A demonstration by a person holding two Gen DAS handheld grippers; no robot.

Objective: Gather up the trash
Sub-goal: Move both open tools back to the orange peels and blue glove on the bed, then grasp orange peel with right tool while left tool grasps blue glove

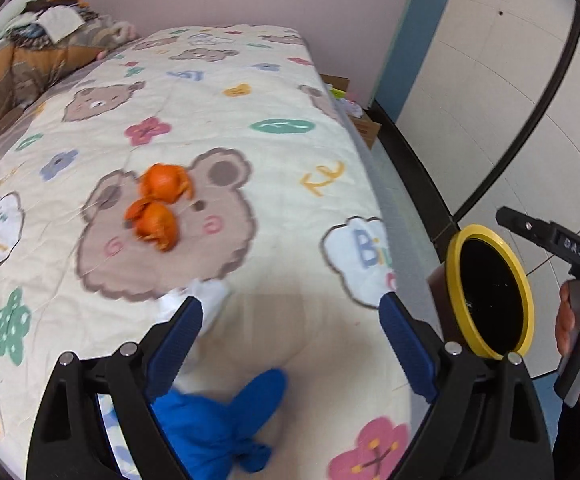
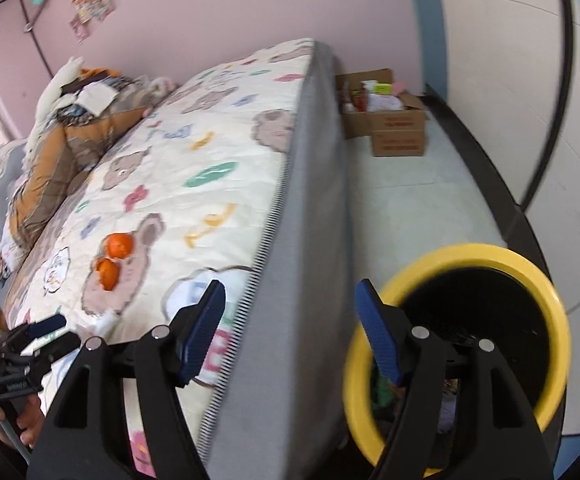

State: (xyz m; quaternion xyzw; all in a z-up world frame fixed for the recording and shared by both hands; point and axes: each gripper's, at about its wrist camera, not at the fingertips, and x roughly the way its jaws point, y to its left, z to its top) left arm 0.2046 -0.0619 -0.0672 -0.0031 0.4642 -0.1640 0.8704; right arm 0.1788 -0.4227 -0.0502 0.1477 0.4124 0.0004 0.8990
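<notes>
Two orange peel pieces (image 1: 158, 204) lie on the bear-print bed cover (image 1: 274, 160); they also show in the right wrist view (image 2: 113, 259). A crumpled white tissue (image 1: 206, 300) lies just past my left gripper's left fingertip. A blue crumpled piece (image 1: 218, 432) lies below my left gripper (image 1: 292, 316), which is open and empty over the bed. A yellow-rimmed bin (image 2: 466, 344) stands on the floor beside the bed; it also shows in the left wrist view (image 1: 490, 296). My right gripper (image 2: 290, 308) is open and empty, just left of the bin's rim.
A folded brown quilt and pillows (image 1: 22, 64) are piled at the head of the bed. Open cardboard boxes (image 2: 390, 120) with items stand on the floor by the pink wall. A grey mattress side (image 2: 310, 240) faces a narrow floor strip beside a white wardrobe (image 2: 530, 80).
</notes>
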